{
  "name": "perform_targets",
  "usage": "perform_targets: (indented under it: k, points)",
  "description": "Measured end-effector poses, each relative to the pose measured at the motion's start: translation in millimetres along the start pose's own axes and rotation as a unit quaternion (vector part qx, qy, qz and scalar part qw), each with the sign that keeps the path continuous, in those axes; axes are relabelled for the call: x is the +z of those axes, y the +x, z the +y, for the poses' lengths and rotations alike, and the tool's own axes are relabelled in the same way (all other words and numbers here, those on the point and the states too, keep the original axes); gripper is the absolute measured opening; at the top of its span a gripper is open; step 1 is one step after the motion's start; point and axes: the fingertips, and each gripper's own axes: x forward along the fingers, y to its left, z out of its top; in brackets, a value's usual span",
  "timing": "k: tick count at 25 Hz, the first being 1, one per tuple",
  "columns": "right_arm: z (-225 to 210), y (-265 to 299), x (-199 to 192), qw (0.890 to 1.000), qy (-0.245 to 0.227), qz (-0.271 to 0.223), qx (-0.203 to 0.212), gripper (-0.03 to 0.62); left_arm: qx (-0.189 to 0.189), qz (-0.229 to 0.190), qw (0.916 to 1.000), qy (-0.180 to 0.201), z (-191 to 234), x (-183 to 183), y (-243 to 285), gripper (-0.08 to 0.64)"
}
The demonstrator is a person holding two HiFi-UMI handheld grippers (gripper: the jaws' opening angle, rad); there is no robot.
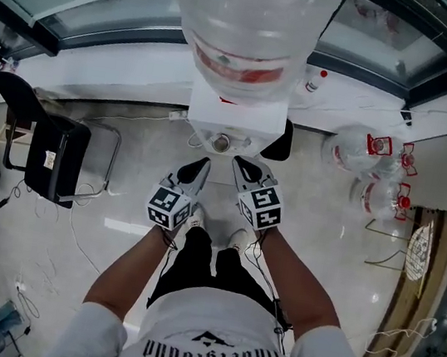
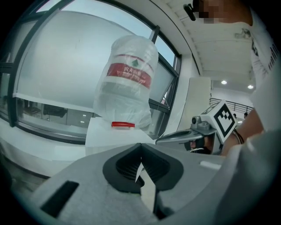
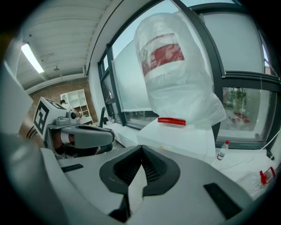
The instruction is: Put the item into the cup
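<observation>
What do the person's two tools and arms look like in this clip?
Both the left tool and right tool are light grey, tapering to pointed tips, with black ribbed pads inside. Each carries a cube bearing black-and-white square markers. Thin dark cables run along the forearms. The person wears a white short-sleeved shirt with black lettering.

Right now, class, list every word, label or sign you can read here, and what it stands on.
"农夫山泉": red label on the clear plastic water jug; its smaller print is unreadable.
Black lettering on the person's white shirt: upside down, too ornate to read.
Black-and-white square markers on the two cubes: patterns, no words.
</observation>
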Motion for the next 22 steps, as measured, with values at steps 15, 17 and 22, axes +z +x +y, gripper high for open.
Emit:
perform_targets:
  k: [15,17,22]
  points:
    - [42,-88,63,0.997,-0.025,-0.051,0.053,0.014,-0.002,-0.018,0.999,0.04,-82,55,-56,0.014]
    - [48,-102,71,0.996,-0.032,-0.057,0.06,0.014,-0.005,-0.022,0.999,0.039,-94,61,-64,0.014]
    - [54,-136,97,0.993,-0.048,-0.081,0.075,0.014,-0.013,-0.031,0.9984,0.046,-118,85,-76,0.014]
